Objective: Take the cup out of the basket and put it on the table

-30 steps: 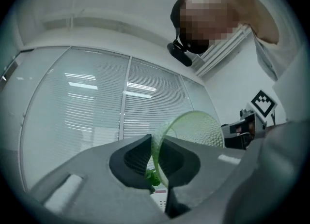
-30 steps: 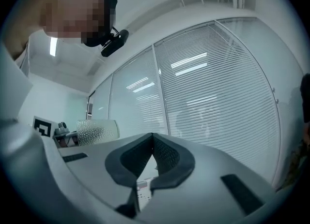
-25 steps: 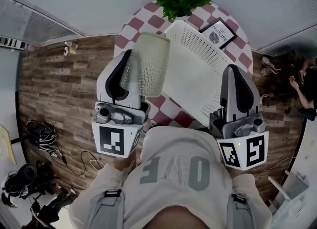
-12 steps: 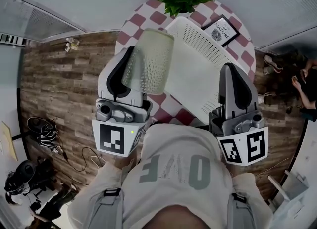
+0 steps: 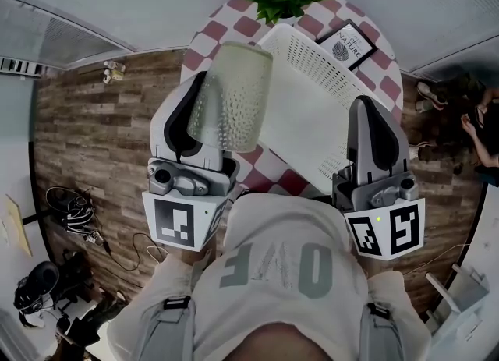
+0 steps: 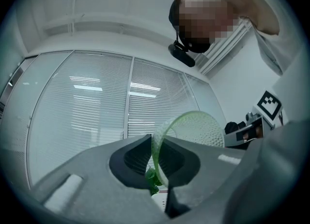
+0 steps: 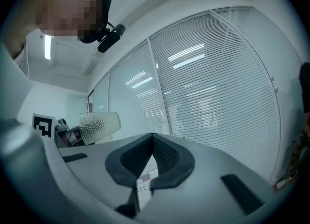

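Hanging raised and tilted, the cup [image 5: 231,98] — translucent, greenish, tapered, pebbled with small bumps — is out of the basket [image 5: 312,79], just beside its left edge. The left gripper [image 6: 156,162] clamps the cup's thin wall. The basket is white perforated plastic on a round checked table [image 5: 238,33]. The right gripper [image 7: 152,138] is clenched on nothing.

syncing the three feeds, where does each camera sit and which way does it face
Head view: on the person's head, facing steeply down at table, basket, left gripper, right gripper; shirt shows.
Left gripper view: on that gripper, tilted up toward window blinds; its jaws grip the cup by the rim.
Right gripper view: on that gripper, tilted up toward blinds; jaws together, empty.
Shared: all three show the cup; both gripper views show the head-worn camera.
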